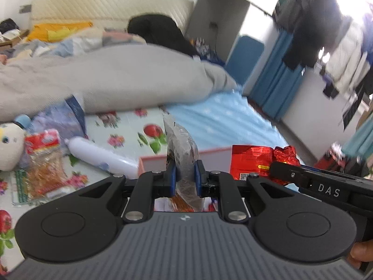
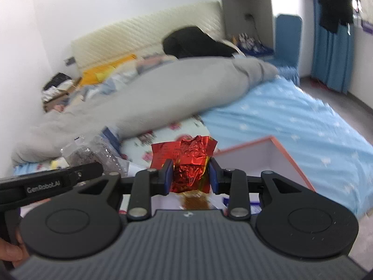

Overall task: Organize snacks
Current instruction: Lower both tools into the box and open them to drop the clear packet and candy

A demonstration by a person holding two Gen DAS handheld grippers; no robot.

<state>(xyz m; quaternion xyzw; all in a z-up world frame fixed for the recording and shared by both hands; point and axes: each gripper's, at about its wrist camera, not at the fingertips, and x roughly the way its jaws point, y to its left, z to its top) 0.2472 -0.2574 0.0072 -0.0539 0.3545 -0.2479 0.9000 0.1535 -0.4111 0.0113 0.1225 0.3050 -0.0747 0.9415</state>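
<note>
Bed (image 2: 291, 121) with grey duvet (image 1: 105, 74); floral mat (image 1: 130, 128) carries loose snacks.

White box with orange rim (image 2: 275, 156) open on mat, just ahead of both grippers; likely the target.

Right gripper (image 2: 190, 177) clamps crumpled red foil packet (image 2: 186, 161), held beside the box's near corner.

Left gripper (image 1: 185, 178) pinches clear bag of dark snack (image 1: 181, 149) upright before the box wall.

Advice: lower each over the opening, release one at a time, keep grippers from colliding.

Orange-snack pack (image 1: 44, 163) and white tube (image 1: 102, 156) lie left, not yet boxed.

"DAS" marks the right gripper (image 1: 279, 175); "GenRobot.AI" the left gripper (image 2: 93, 170).
</note>
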